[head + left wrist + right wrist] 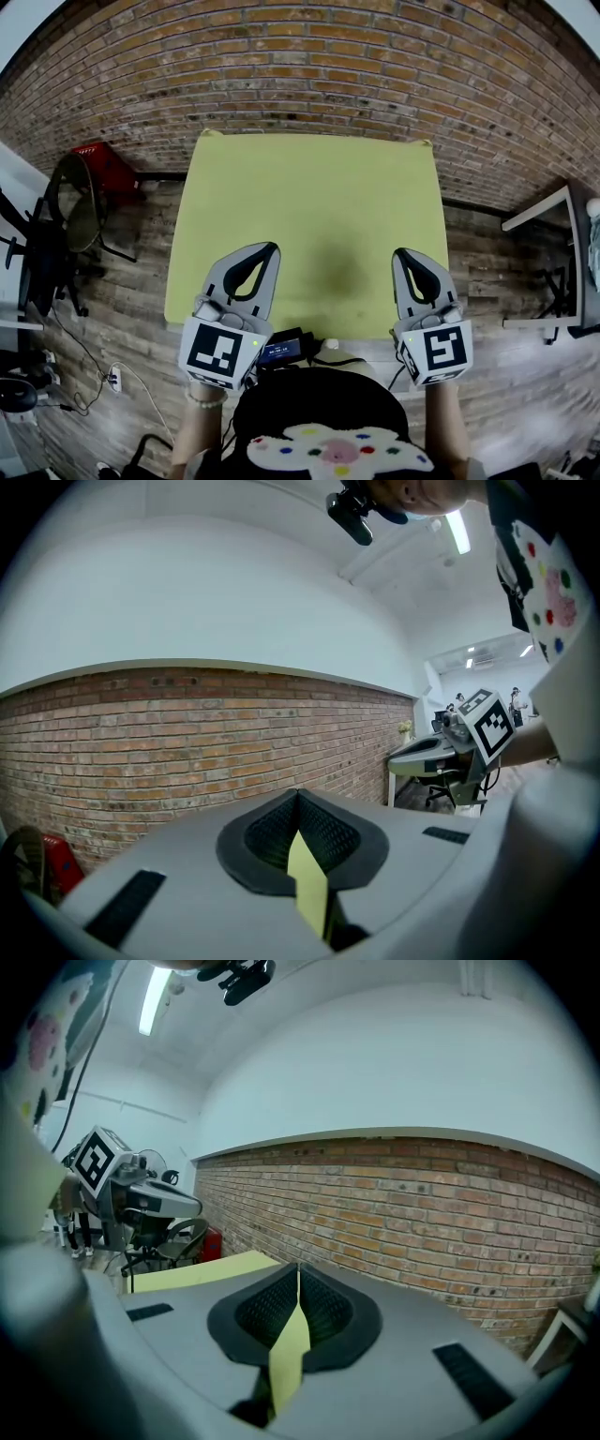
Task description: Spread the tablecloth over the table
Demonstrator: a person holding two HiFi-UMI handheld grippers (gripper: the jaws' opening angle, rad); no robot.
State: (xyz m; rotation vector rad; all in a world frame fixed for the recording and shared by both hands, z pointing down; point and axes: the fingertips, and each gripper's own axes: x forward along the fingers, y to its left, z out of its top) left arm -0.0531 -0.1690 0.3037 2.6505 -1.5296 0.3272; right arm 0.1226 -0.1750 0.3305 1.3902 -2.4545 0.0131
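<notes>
Against the brick wall (309, 66), the yellow-green tablecloth (319, 206) lies flat over the tabletop and covers it, so the top itself does not show beneath it. Its two far corners sit near the foot of the wall, and its near edge runs just in front of the person.

At that near edge the left gripper (265, 255) and the right gripper (405, 258) are well apart, one toward each near corner, both pointing toward the wall. In the left gripper view, the grey fingers (178, 883) are closed tight, and a narrow fold of the cloth (307, 883) is pinched in the seam between the black pads. The right gripper view shows the same: fingers (422, 1354) pressed together on a strip of cloth (289, 1349), with the spread sheet visible beyond on the left.

Left of the tabletop, a red crate (103, 164) and a black chair (66, 216) stand on the wooden floor (122, 328). A white side table (553, 211) stands to the right.
</notes>
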